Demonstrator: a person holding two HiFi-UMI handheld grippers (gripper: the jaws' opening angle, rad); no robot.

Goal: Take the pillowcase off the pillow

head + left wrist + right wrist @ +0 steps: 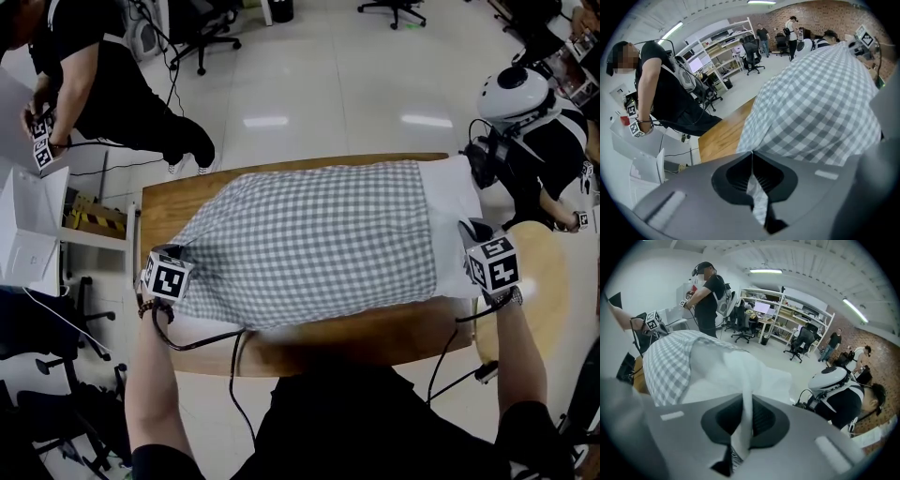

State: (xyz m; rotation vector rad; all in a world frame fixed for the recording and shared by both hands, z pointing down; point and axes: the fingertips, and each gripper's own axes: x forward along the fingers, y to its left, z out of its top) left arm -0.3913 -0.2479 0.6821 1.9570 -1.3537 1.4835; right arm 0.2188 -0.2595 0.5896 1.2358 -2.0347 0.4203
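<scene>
A pillow in a grey-checked pillowcase (309, 239) lies across the wooden table (375, 333). Its bare white end (452, 225) sticks out of the case on the right. My left gripper (178, 253) is at the case's closed left corner, shut on a fold of the checked cloth (815, 103). In the left gripper view the fabric runs down between the closed jaws of the left gripper (751, 154). My right gripper (472, 230) is shut on the white pillow (736, 376). In the right gripper view a white pinch stands between the jaws of the right gripper (746, 397), with the checked pillowcase (670, 366) further left.
A round wooden stool (544, 281) stands right of the table. One person in black (103, 84) stands at the far left near white boxes (28, 225), another with a white helmet (516, 94) at the far right. Office chairs stand on the floor behind.
</scene>
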